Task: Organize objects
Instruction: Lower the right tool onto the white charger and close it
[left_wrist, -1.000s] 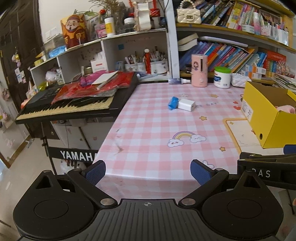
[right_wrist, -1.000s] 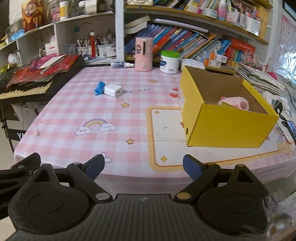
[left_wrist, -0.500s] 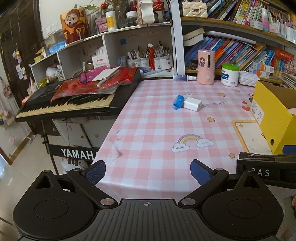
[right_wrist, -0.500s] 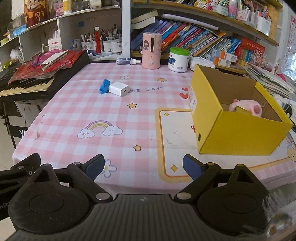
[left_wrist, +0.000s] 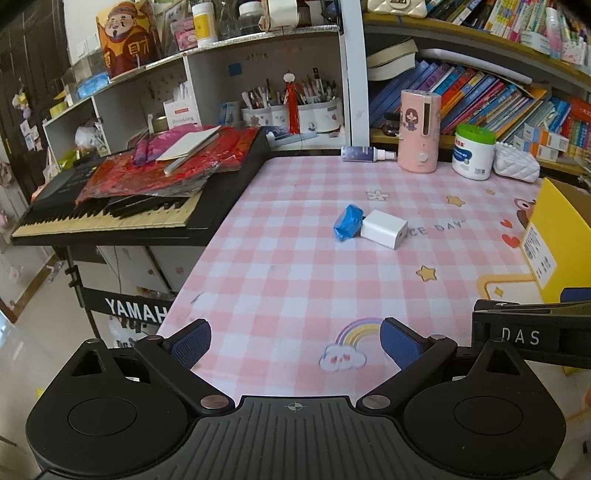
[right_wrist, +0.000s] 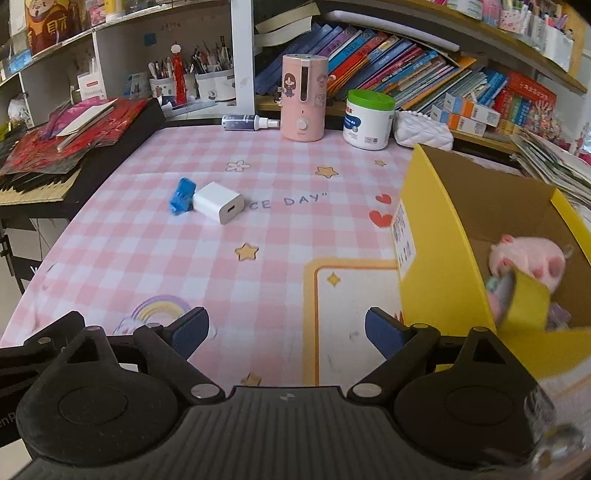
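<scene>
A white charger block and a small blue wrapped object lie touching each other in the middle of the pink checked table; both also show in the right wrist view, the charger and the blue object. An open yellow cardboard box stands at the right, holding a pink plush toy and other small items. My left gripper is open and empty above the table's near edge. My right gripper is open and empty, close beside the box's near left corner.
A black Yamaha keyboard piled with red papers borders the table's left side. At the back stand a pink humidifier, a white green-lidded jar, a spray bottle and a white pouch. Bookshelves rise behind.
Both grippers have moved forward over the table; the charger, blue object and yellow box appear closer. Both stay open and empty.
</scene>
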